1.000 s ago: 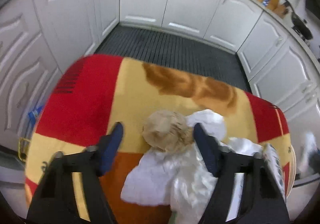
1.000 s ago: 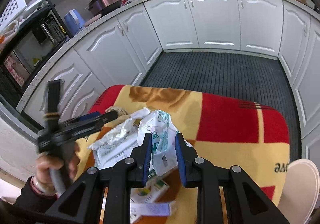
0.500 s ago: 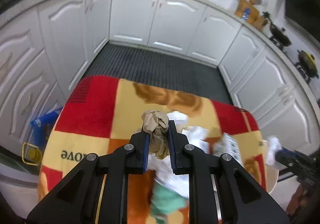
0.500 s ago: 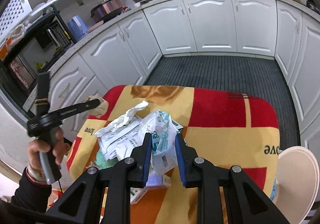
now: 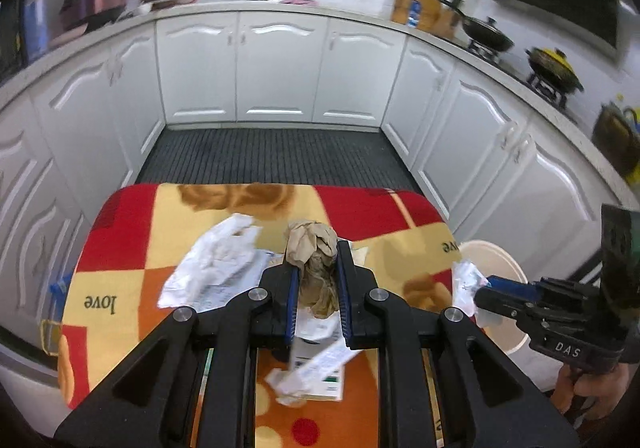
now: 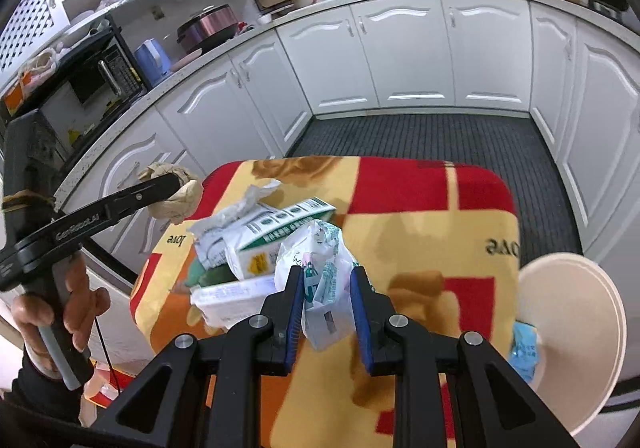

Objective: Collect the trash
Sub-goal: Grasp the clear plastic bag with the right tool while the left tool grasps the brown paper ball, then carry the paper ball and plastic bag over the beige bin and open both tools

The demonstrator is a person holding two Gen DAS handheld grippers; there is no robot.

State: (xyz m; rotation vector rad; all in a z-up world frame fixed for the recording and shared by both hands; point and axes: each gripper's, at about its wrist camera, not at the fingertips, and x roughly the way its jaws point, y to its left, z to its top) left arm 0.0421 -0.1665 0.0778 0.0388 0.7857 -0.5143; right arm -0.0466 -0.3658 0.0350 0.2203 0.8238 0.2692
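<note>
1. Left wrist view. The left gripper point(image 5: 317, 290) has its jaws pinching a crumpled brown paper wad point(image 5: 314, 260), lifted clear above the table point(image 5: 128, 232) with its red-and-yellow patterned cloth. The wad's long axis runs along the fingers, 12 to 6 o'clock, bulging out past the tips at 12.
2. Same view. The white bin point(image 5: 502, 268) sits off the table's right edge, at about 3 o'clock from the jaws. The right gripper point(image 5: 480, 294) lies between, much nearer the bin, with a scrap of white plastic at its tip. Loose trash left on the cloth: crumpled white paper point(image 5: 216, 264) at 9 o'clock, a printed leaflet point(image 5: 320, 368) at 6.
3. Right wrist view. The right gripper point(image 6: 326, 308) has its jaws pressed onto a white printed plastic bag point(image 6: 320, 272), which hangs between the fingers, long axis 12 to 6.
4. Same view. The white bin point(image 6: 576, 312) is at 3 o'clock, just beside the jaws. The green-and-white carton point(image 6: 276, 232) lies on the table at 11; the left gripper point(image 6: 176, 180) is far out at 10, with its brown wad point(image 6: 176, 200).
5. Judgement: the right hand is nearer and drops first with a short rightward swing; the left must cross the whole table.
</note>
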